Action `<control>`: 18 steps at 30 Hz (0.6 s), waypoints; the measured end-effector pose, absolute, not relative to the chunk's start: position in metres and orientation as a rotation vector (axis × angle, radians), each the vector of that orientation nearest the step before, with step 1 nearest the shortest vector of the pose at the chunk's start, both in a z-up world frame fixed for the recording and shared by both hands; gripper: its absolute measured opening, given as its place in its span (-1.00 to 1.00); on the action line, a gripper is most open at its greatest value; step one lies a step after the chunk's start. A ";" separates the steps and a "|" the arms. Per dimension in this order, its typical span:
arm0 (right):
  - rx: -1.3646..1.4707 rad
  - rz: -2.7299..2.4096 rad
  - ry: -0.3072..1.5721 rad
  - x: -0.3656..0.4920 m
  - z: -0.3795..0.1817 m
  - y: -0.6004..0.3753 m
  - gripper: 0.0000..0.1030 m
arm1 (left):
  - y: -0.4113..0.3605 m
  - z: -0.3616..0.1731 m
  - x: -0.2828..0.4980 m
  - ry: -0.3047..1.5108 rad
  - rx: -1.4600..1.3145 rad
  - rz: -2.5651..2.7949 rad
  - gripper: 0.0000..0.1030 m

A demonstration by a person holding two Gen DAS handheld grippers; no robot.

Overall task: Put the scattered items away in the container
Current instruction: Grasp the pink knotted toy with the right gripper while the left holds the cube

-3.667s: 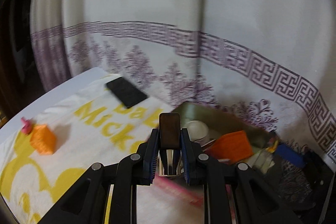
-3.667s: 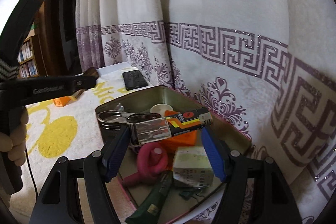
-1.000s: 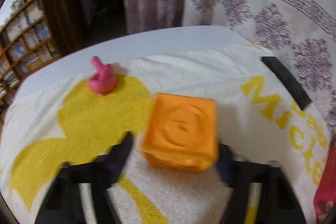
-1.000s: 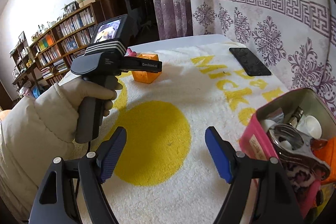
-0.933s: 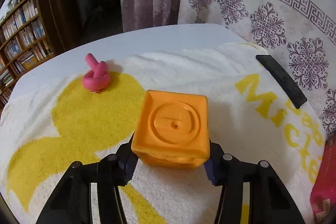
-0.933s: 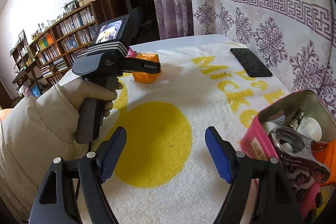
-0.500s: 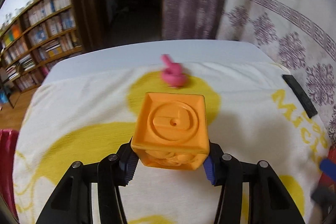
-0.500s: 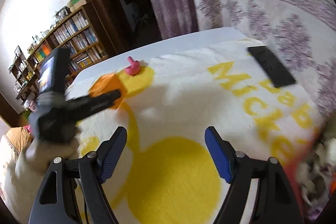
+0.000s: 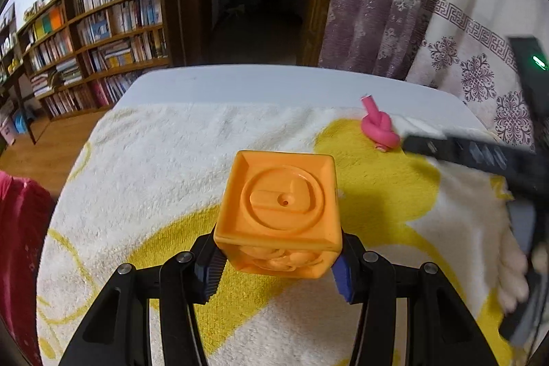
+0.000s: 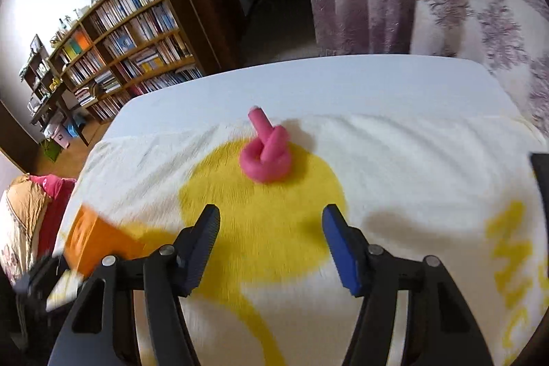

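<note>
Since a second ago both views have swung away from the tin of collected items, which has left sight entirely, so its contents cannot be checked here. The left tool [image 9: 278, 270] still clamps the orange cube [image 9: 279, 215] between its pads, lifted above the yellow-and-white towel [image 9: 154, 160]. The right tool [image 10: 271, 246] has come up to the pink knotted piece [image 10: 267, 156], which lies on the towel just ahead of its fingers; its jaws are closing with nothing between them. In the left view the right tool and the hand [image 9: 514, 266] holding it are blurred and cut off at the edge. In the right view the cube is a smear at lower left. The white surface [image 10: 308, 81] shows beyond the towel.
</note>
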State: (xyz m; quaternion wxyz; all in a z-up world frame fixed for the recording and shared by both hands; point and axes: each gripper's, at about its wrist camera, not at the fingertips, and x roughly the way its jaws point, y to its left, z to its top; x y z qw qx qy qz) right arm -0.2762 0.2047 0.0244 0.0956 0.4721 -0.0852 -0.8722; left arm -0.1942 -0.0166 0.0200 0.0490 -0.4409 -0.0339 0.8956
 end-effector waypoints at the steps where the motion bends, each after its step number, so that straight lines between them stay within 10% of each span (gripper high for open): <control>1: 1.409 -2.571 -0.277 -0.287 0.022 0.204 0.29 | -0.017 0.019 -0.194 -0.109 -1.348 2.728 0.05; 11: 1.502 -2.553 -0.208 -0.326 0.000 0.190 0.27 | -0.010 0.017 -0.196 -0.111 -1.347 2.724 0.05; 14: 1.505 -2.578 -0.109 -0.323 0.000 0.182 -0.20 | -0.010 0.015 -0.197 -0.116 -1.364 2.719 0.05; 18: 1.491 -2.573 -0.159 -0.312 0.006 0.190 -0.24 | -0.013 0.017 -0.195 -0.127 -1.357 2.726 0.05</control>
